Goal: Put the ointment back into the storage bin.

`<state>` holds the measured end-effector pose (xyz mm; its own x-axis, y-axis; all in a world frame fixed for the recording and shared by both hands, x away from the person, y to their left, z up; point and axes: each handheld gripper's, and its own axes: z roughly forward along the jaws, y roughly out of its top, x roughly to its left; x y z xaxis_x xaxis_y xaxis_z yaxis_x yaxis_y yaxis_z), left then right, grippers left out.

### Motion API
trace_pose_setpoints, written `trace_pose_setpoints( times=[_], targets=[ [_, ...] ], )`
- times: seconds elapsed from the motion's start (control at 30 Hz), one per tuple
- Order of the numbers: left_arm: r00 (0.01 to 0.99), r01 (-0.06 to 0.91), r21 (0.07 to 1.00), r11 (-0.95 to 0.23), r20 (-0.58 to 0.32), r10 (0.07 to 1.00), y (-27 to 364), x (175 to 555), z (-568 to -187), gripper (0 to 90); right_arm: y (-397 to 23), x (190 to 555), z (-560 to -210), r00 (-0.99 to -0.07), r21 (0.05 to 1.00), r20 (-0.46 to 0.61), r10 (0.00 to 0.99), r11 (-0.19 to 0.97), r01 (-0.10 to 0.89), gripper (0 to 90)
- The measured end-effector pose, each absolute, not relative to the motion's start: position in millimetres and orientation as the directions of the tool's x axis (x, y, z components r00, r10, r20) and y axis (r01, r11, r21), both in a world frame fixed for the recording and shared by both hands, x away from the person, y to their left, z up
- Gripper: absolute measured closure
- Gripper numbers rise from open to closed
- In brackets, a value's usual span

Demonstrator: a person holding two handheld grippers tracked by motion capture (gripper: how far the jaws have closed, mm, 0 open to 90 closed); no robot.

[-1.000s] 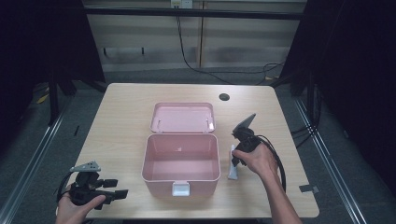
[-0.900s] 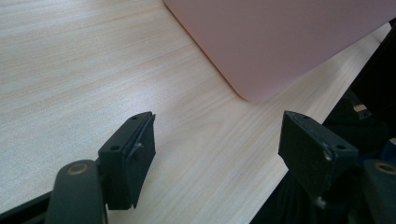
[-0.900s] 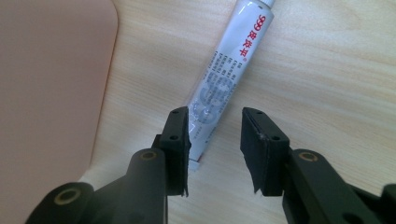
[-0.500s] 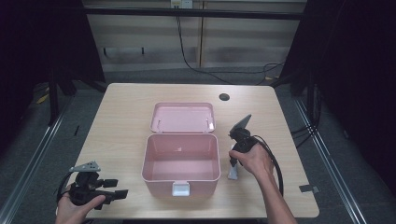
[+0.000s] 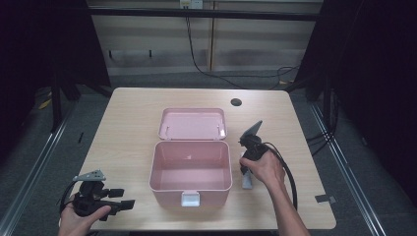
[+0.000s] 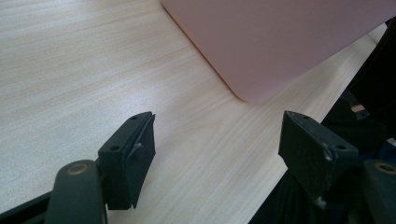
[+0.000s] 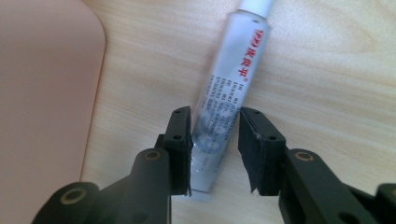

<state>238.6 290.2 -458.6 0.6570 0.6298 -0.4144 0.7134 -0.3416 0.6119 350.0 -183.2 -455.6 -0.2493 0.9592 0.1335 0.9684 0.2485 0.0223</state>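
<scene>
Pale wood-grain covers the table (image 5: 133,123), and on it, just off the right wall of the open pink box (image 5: 191,169), lies a white tube (image 7: 226,100) with red and grey print, flat on the surface toward the table's right edge. Its cap end points away from the right gripper (image 7: 215,140) in that gripper's own view, and the crimped tail end lies down between the jaws. The right gripper straddles the tube: one pad touches the tube's side, the other stands a little clear of it, so the jaws are only partly closed around it and do not clamp it. They have just been closing, with the tube between them. In the high view the right hand (image 5: 263,167) wraps the gripper's body from above, the forearm coming in from the table's near edge, slanting up and to the left, and the gripper tips down toward the tube, its grey plate raised behind.

At the near left corner of the table the left hand (image 5: 81,216) holds the left gripper (image 6: 217,149) low and roughly level, jaws pointing toward the box's near left corner. Those jaws stand wide apart with nothing but bare wood between them. The box's lid (image 5: 193,123) lies folded back flat toward the far edge.
</scene>
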Motion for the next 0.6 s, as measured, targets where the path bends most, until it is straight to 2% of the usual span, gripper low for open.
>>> trace_pose_setpoints(
  times=[0.17,0.6],
  targets=[
    [0.656,0.714,0.611,-0.341,-0.415,0.63,291,238,-458,27.0,-181,353,-463,-0.26,0.013,0.103,0.96,0.26,0.965,68.4],
    [0.659,0.711,0.614,-0.341,-0.414,0.628,290,238,-458,26.9,-173,353,-468,-0.287,0.003,0.053,0.956,0.287,0.958,67.2]
  ],
)
